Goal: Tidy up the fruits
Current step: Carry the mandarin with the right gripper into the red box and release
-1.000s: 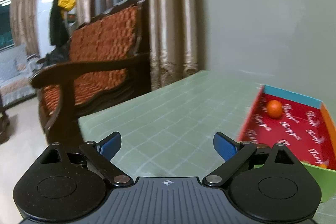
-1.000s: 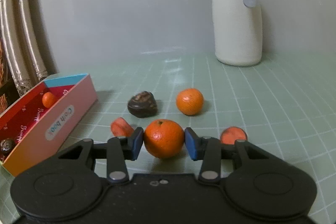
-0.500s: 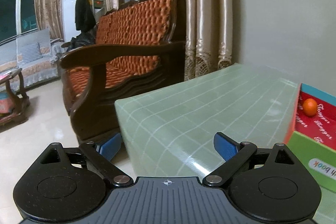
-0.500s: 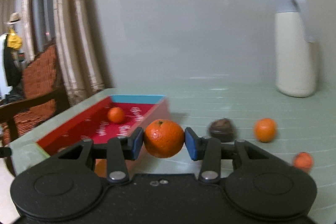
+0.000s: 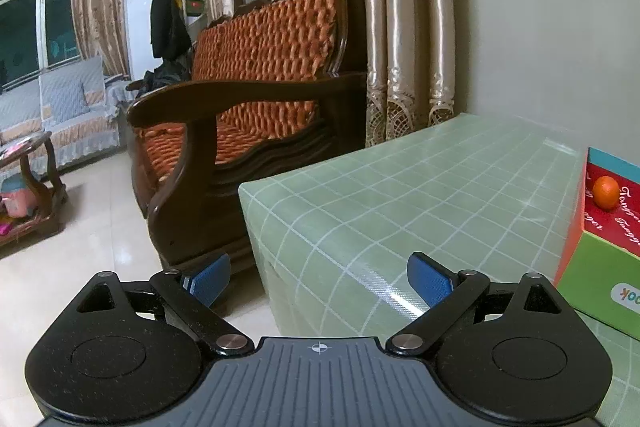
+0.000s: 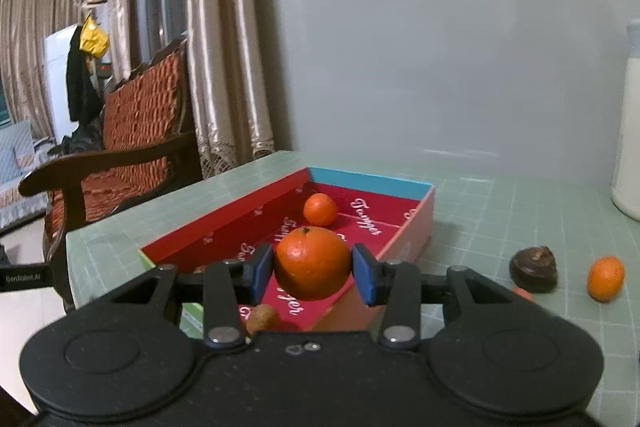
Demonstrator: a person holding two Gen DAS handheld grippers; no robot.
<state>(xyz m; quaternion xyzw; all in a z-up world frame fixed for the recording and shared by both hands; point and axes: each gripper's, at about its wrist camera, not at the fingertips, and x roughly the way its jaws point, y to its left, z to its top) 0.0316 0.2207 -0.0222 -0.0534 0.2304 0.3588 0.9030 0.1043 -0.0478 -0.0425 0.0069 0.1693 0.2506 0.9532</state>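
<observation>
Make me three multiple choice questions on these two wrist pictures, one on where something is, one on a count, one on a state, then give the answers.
1. Where is the dark brown fruit?
A. in the box
B. on the table, right of the box
C. on the sofa

2. How many orange fruits lie loose on the red floor at the far end of the box?
A. one
B. three
C. none

3. What state are the right tongs in?
A. wide open, nothing between
B. shut on a large orange
C. shut on a jug

Answers: 1 B, it sits on the green table beside a small orange. 2 A, a single small one lies there. 3 B, both blue pads press the large orange above the box.
</observation>
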